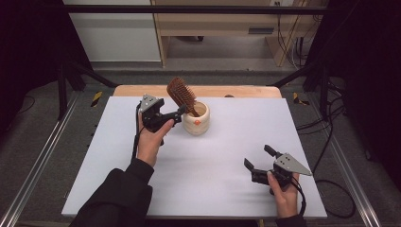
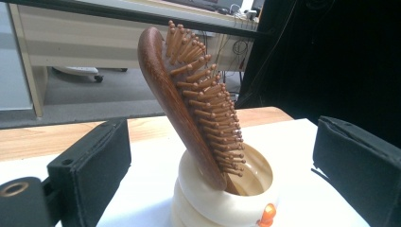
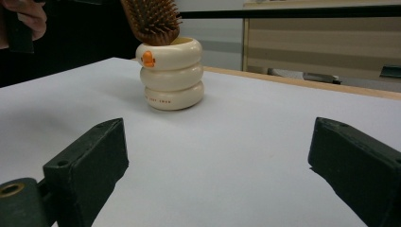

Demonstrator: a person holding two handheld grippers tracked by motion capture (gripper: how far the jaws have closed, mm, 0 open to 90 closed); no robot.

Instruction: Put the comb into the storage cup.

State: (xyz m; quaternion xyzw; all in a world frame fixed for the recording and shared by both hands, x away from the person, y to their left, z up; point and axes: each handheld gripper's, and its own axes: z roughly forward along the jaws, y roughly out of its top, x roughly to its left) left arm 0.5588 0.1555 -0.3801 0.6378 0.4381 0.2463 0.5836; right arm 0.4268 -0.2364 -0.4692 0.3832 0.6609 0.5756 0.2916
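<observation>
Nearest the camera in the high view, the right gripper (image 1: 257, 159) rests near the desk's (image 1: 118, 156) near right corner, held by the right hand (image 1: 285, 194), its jaws spread wide with nothing between them. Farther in, toward the far edge and about midway along it, stands the cup (image 1: 196, 118), a cream holder built like three stacked rings. On its side is a small orange mark (image 3: 148, 58) shaped like a duck's bill, and low on the bottom ring runs a line of small orange lettering (image 3: 156, 100), too fine to read. Inside the cup sits a brush (image 1: 182, 95), a wooden hairbrush with wooden pins, handle end down in the opening and head leaning out over the rim, tilted toward the far left. The left gripper (image 1: 181, 112), held by the left hand (image 1: 152, 137), is just beside the cup on its left. In the left gripper view its jaws stand wide open to either side of the cup and brush, touching neither.
</observation>
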